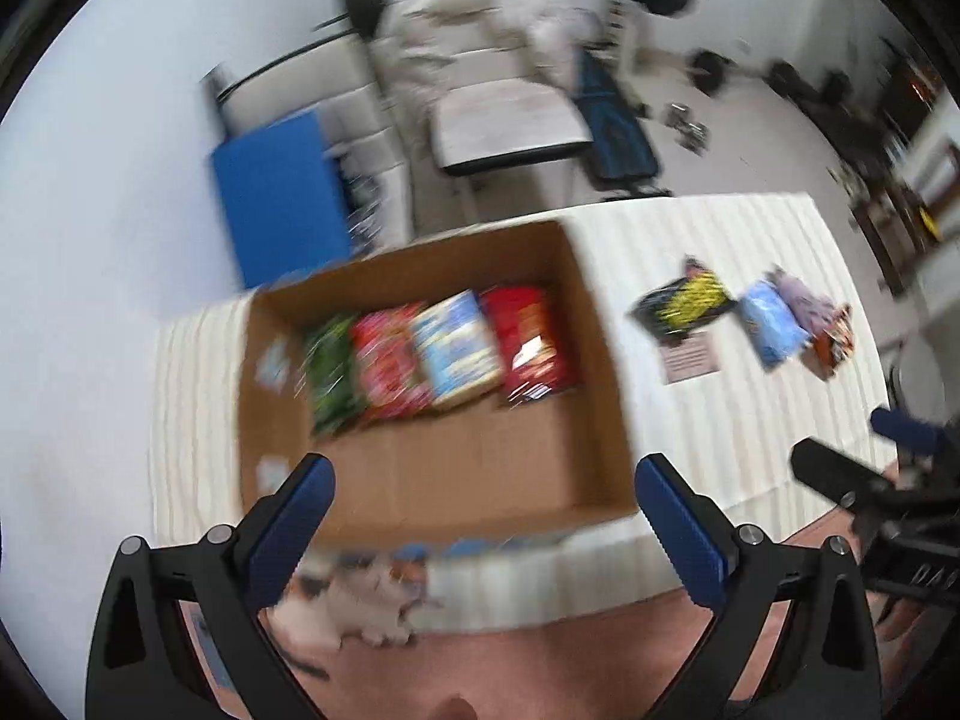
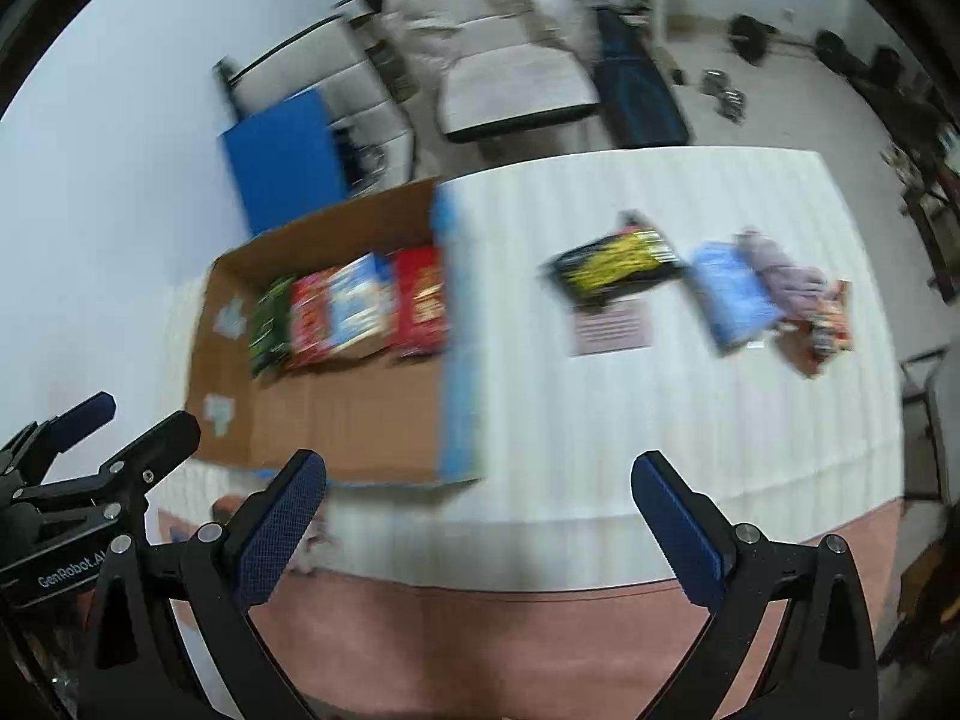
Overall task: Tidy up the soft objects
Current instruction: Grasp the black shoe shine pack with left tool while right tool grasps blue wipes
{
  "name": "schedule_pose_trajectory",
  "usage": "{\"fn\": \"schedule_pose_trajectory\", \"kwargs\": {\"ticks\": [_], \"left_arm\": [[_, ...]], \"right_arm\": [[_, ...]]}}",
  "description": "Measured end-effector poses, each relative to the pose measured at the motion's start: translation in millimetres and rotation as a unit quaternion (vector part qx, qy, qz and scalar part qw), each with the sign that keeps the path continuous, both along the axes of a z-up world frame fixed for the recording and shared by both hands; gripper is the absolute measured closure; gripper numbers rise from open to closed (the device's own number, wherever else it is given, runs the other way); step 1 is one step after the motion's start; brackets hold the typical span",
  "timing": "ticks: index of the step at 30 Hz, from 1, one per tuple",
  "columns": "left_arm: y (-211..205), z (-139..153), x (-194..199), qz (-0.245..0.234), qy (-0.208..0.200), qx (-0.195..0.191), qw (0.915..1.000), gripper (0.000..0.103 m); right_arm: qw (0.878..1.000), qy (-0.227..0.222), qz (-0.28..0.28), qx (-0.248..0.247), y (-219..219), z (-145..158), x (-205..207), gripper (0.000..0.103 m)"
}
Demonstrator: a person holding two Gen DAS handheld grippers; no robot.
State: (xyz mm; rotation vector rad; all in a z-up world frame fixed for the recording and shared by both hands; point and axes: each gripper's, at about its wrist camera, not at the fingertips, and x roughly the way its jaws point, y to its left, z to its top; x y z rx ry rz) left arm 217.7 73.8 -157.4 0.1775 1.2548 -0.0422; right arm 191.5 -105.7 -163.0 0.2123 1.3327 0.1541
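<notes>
A brown corrugated cardboard box was seen, matt and creased on its inner floor. Glossy plastic snack packets, red, pale blue and green, were noted inside it. A ribbed white cloth table cover was recorded as matt. A shiny black-and-yellow plastic packet was noted on the cloth. Black matt plastic gripper arms were observed, with blue textured rubbery finger pads. The pink paper card appeared flat and matt. Detail was softened by blur.

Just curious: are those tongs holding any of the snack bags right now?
No. Both the left tongs and right tongs are open and empty, above the table's near edge.
</notes>
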Motion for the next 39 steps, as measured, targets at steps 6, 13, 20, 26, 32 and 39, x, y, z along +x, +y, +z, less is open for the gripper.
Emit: {"fn": "schedule_pose_trajectory", "kwargs": {"ticks": [6,13,20,26,32,39], "left_arm": [[-103,-54,88,-0.113,0.07,0.024,0.9908,0.0],[-169,-147,154,-0.163,0.149,0.071,0.9728,0.016],[-191,-228,190,-0.181,0.235,0.076,0.9519,0.019],[-209,-242,196,-0.214,0.242,0.064,0.9444,0.017],[-221,-247,189,-0.248,0.258,0.069,0.9311,0.017],[-229,-261,182,-0.227,0.273,0.055,0.9333,0.039]], "right_arm": [[0.998,0.031,-0.038,-0.028,-107,-24,50,0.0],[0.991,0.127,-0.036,-0.006,-175,-123,120,0.005],[0.98,0.197,-0.003,0.006,-176,-201,161,0.014],[0.976,0.216,0.011,-0.038,-171,-230,177,0.036],[0.971,0.234,-0.008,-0.036,-171,-229,162,0.047],[0.971,0.238,-0.016,-0.03,-173,-232,145,0.045]]}}
